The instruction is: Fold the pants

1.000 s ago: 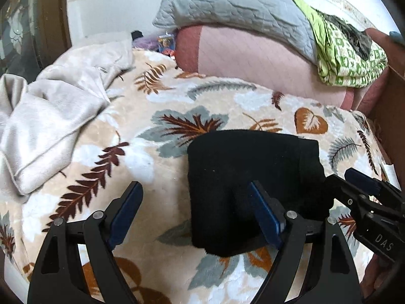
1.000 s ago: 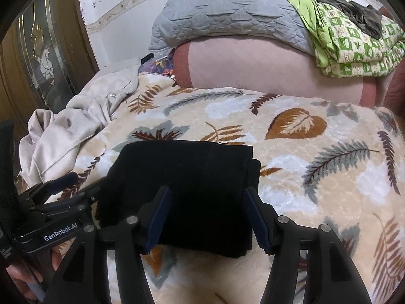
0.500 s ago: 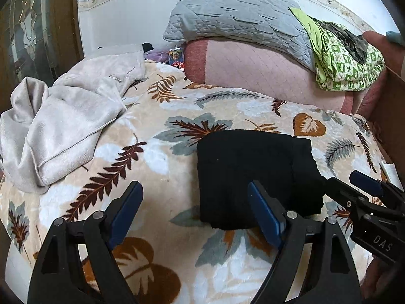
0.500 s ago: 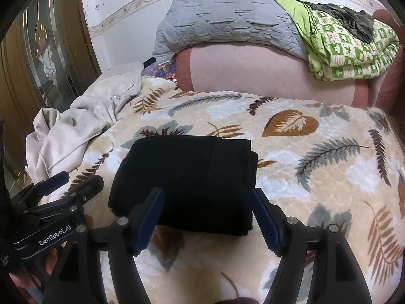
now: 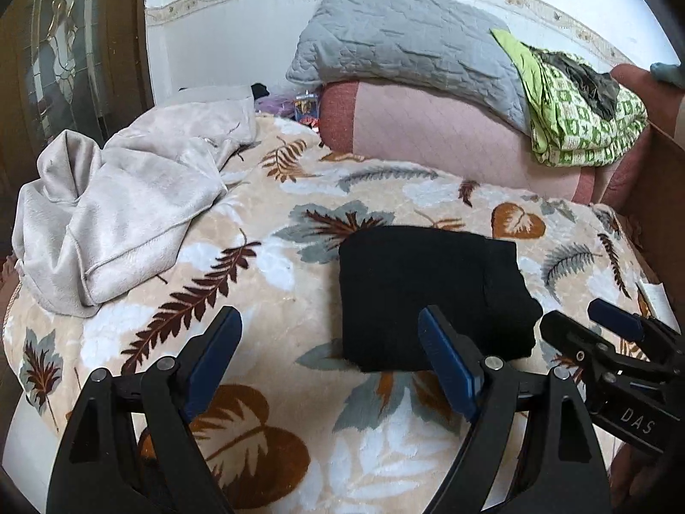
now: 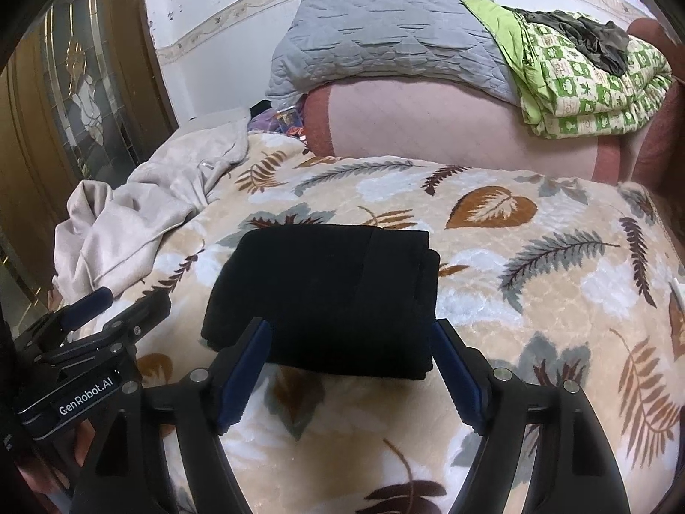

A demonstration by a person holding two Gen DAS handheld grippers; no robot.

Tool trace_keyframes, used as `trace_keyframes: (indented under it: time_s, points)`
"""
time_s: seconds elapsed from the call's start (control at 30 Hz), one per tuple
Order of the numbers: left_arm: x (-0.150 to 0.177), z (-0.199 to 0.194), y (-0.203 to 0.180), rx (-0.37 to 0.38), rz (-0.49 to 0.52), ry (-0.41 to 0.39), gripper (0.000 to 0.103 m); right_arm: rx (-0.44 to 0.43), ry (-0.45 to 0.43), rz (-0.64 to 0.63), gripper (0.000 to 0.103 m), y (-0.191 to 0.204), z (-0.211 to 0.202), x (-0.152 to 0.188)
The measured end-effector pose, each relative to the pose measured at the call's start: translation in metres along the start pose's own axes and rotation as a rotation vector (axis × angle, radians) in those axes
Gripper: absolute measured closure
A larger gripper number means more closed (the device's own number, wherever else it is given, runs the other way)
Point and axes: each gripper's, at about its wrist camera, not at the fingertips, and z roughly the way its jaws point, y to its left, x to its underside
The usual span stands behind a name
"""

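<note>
Lettering reads "GenRobot.AI" on the left gripper [image 6: 107, 304] and "DAS" on the right gripper [image 5: 599, 325], the rest of that word cut off. Both stand with jaws spread and empty, the right having just been opening, its tips flanking the near edge of the folded black pants [image 6: 325, 291] on the leaf-print blanket [image 6: 535, 300]. Beyond lie a beige garment [image 5: 120, 214], a grey quilt [image 5: 406, 43] and small packets too blurred to read.

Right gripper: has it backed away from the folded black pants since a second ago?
Yes. The right gripper has drawn back toward the near edge of the leaf-print blanket; its jaws, just opening, now clear the folded black pants they straddled.
</note>
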Motion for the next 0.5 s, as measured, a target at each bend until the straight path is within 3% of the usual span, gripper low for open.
trace_keyframes:
  time_s: [0.5]
  points:
    - [0.005,-0.009,-0.008,-0.004,0.020,-0.010,0.017,0.000,-0.002,0.019,0.023,-0.004,-0.006,0.007]
